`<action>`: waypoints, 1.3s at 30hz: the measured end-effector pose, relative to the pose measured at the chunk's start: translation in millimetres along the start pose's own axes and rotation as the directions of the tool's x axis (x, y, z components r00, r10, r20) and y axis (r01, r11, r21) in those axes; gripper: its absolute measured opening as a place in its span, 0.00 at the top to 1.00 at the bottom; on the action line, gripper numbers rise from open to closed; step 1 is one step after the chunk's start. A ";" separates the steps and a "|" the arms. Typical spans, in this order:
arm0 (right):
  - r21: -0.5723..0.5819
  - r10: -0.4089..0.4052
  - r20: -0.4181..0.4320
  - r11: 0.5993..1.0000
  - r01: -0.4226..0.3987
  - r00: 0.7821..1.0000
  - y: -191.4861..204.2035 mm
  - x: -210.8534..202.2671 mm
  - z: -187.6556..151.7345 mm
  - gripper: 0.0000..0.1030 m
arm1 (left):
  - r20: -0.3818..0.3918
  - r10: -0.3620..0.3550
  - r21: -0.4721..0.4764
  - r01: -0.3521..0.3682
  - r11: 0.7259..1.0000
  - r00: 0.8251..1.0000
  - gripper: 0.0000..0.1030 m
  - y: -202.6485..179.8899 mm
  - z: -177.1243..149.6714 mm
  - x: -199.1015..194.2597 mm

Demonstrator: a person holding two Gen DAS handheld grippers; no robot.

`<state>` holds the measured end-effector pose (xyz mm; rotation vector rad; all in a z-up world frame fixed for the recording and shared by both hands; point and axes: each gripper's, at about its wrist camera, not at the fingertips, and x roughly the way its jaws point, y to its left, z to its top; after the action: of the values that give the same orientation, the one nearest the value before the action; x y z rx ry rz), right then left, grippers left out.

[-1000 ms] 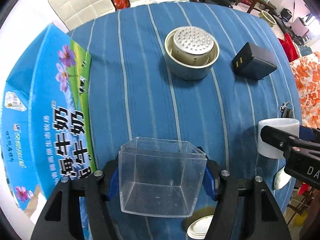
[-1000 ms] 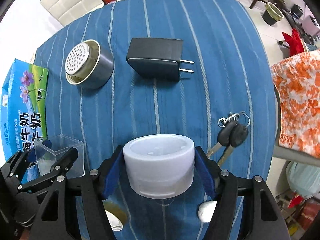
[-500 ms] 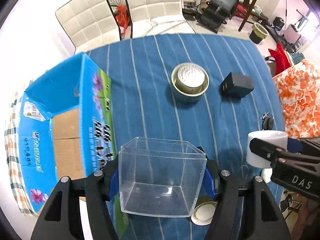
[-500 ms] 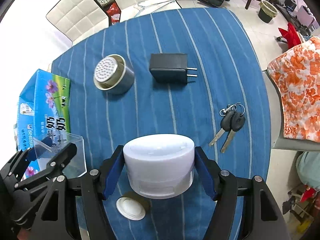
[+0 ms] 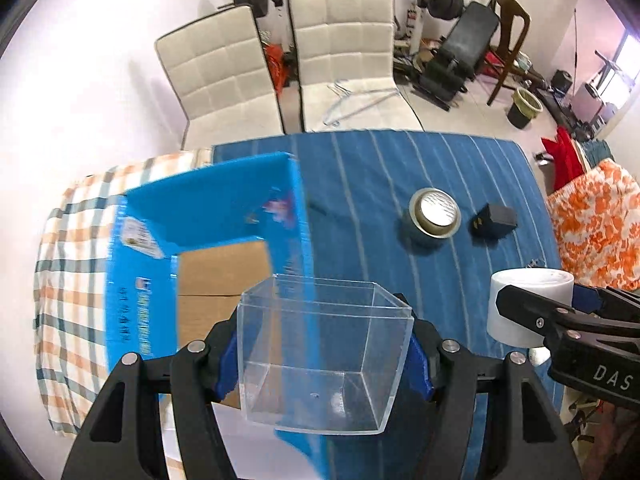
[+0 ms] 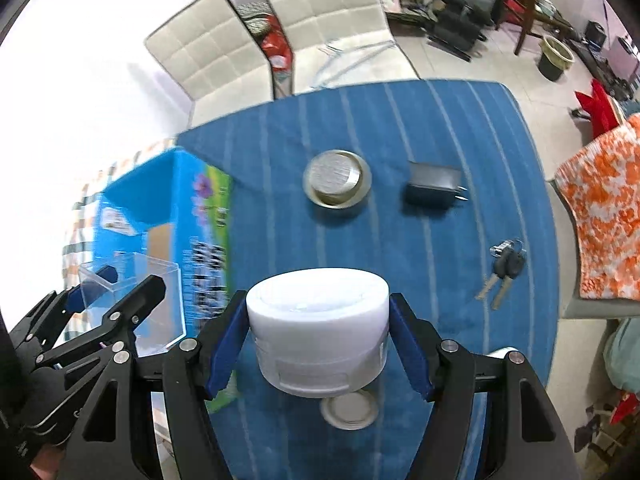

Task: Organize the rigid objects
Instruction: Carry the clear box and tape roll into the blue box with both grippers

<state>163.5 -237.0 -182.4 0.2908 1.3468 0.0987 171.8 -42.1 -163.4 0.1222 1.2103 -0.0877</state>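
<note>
My left gripper (image 5: 322,360) is shut on a clear plastic box (image 5: 320,356) and holds it high, above the near edge of an open blue milk carton (image 5: 208,216). My right gripper (image 6: 318,340) is shut on a white round container (image 6: 318,328), held high over the blue striped tablecloth (image 6: 400,128). The white container also shows at the right of the left wrist view (image 5: 528,304). The clear box also shows at the left of the right wrist view (image 6: 152,300). On the table lie a metal strainer cup (image 6: 337,178), a black plug adapter (image 6: 434,190) and keys (image 6: 504,270).
A round white lid (image 6: 349,410) lies on the cloth below the white container. Two white padded chairs (image 5: 280,72) stand beyond the table's far edge. An orange floral cloth (image 6: 600,208) covers a seat on the right. A checked cloth (image 5: 68,280) lies under the carton.
Both grippers have risen well above the table with their loads. The left gripper has also shifted left, so the carton's open inside now shows under the clear box.
</note>
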 end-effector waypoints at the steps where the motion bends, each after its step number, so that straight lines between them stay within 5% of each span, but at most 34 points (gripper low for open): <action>1: -0.007 0.013 0.006 1.000 -0.013 1.000 11.1 -2.8 0.5 0.31 | 0.003 0.003 -0.005 -0.003 1.000 1.000 0.38 8.3 0.6 -1.5; 9: -0.024 0.084 -0.004 0.996 -0.084 0.996 83.6 7.5 9.1 0.31 | -0.025 0.006 -0.029 -0.006 1.000 1.000 0.38 84.5 5.8 10.4; 20: 0.024 0.150 -0.093 0.989 -0.148 0.984 174.8 82.4 40.9 0.31 | -0.155 0.030 -0.070 -0.041 0.997 0.987 0.38 180.5 9.8 89.5; 29: 0.048 0.113 -0.154 0.993 -0.106 0.982 212.0 153.4 65.7 0.31 | -0.196 -0.005 -0.118 -0.019 0.993 0.981 0.38 186.5 -1.0 127.5; 39: 0.010 0.059 -0.204 0.998 -0.059 0.977 234.0 208.6 79.1 0.31 | -0.227 -0.045 -0.272 -0.019 0.962 0.973 0.38 184.7 -12.0 154.5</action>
<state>309.6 25.1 -302.7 0.3309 1.5425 0.1798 239.3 142.1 -303.5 -0.1207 1.4443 0.0851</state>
